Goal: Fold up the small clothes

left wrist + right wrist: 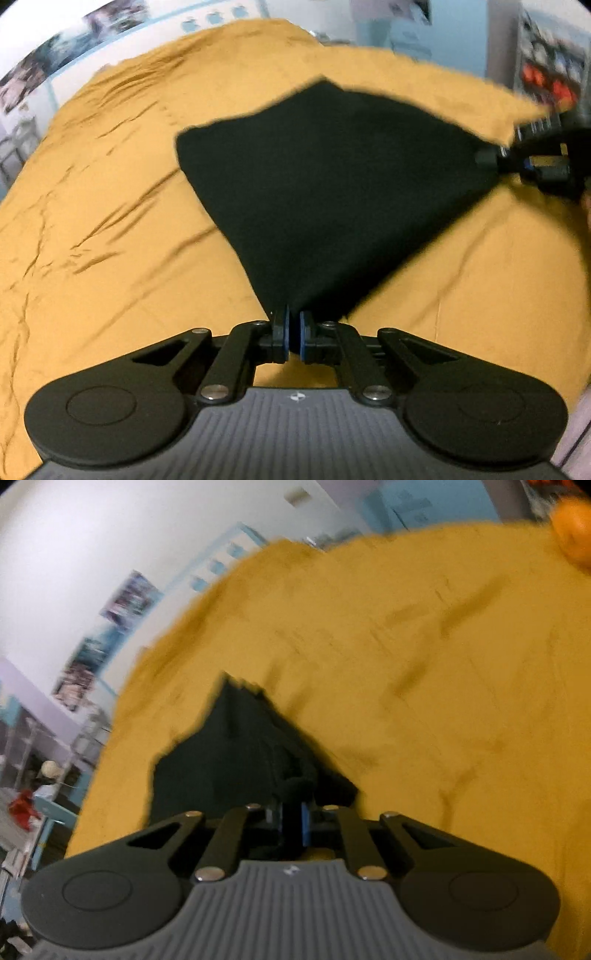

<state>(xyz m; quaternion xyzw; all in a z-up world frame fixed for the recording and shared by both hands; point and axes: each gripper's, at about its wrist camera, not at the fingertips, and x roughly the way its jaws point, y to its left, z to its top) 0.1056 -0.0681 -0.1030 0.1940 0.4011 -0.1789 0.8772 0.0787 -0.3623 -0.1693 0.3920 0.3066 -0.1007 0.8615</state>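
Observation:
A black garment is stretched flat over a mustard-yellow sheet. My left gripper is shut on its near corner. My right gripper shows at the right edge of the left wrist view, shut on the garment's right corner. In the right wrist view the right gripper pinches bunched black cloth, and the garment spreads away to the left over the sheet. That view is blurred by motion.
The yellow sheet covers the whole work surface. Walls with posters and shelves stand beyond its far edges. An orange round object lies at the sheet's far right corner.

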